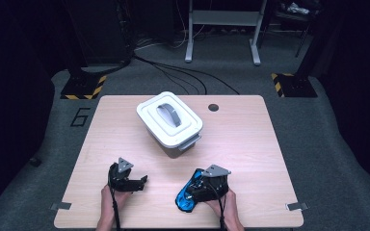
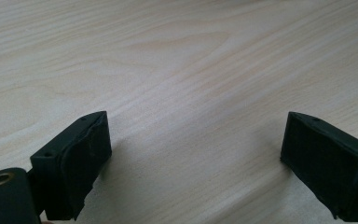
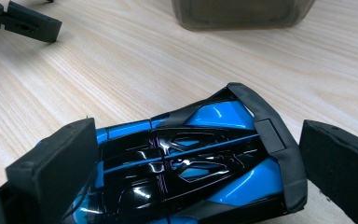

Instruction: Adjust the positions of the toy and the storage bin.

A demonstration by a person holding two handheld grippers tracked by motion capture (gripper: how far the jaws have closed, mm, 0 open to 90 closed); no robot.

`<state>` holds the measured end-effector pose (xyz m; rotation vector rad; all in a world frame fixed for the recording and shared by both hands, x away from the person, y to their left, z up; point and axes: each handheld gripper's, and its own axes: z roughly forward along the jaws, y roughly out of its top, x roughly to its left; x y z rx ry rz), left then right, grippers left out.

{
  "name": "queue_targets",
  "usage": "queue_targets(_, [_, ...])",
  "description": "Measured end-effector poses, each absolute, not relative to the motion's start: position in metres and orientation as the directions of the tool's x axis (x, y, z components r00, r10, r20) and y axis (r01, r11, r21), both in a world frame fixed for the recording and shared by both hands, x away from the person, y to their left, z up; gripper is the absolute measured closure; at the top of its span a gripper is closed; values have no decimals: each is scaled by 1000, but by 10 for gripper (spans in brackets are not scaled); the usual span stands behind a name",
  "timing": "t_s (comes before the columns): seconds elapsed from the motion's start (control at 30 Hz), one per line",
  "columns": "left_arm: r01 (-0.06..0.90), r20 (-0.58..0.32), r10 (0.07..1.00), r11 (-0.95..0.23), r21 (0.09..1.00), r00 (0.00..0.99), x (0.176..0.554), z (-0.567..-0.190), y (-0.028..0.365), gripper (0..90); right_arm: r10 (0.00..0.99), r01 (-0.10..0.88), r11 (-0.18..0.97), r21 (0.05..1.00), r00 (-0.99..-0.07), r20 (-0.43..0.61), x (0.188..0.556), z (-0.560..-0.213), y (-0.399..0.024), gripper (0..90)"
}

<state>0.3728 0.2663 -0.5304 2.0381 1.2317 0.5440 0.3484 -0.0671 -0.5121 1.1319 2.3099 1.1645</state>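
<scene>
Pale wood grain of the table (image 1: 250, 144) is seen under the left gripper (image 1: 142, 181), held low at seven o'clock with its jaws wide apart and nothing between them. At five o'clock, the blue and black toy car (image 3: 186, 158) lies between the jaws of the right gripper (image 1: 198, 177); the left pad touches it, a gap shows at the right. Toward twelve o'clock, a lidded white box (image 1: 169, 121) is set.
</scene>
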Motion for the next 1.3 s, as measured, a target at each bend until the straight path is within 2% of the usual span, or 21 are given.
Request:
queue_targets(0.3, [616, -2, 880, -331, 715, 475, 371, -528, 263, 38, 747, 499, 342, 796, -658, 92, 346, -510, -78, 0])
queue_targets(0.47, [605, -19, 876, -316, 731, 481, 364, -520, 251, 25, 753, 480, 256, 839, -643, 137, 335, -497, -105, 0])
queue_targets(0.67, [584, -41, 851, -324, 744, 524, 360, -506, 230, 18, 810, 493, 230, 839, -575, 116, 327, -492, -141, 0])
queue_targets(0.97, [583, -67, 812, -355, 731, 579, 360, -490, 188, 2, 897, 545, 215, 810, -438, 57, 322, -506, -195, 0])
queue_targets(1.3, [571, -78, 755, -420, 705, 651, 361, -481, 136, 1, 942, 594, 179, 784, -333, 38, 327, -523, -228, 0])
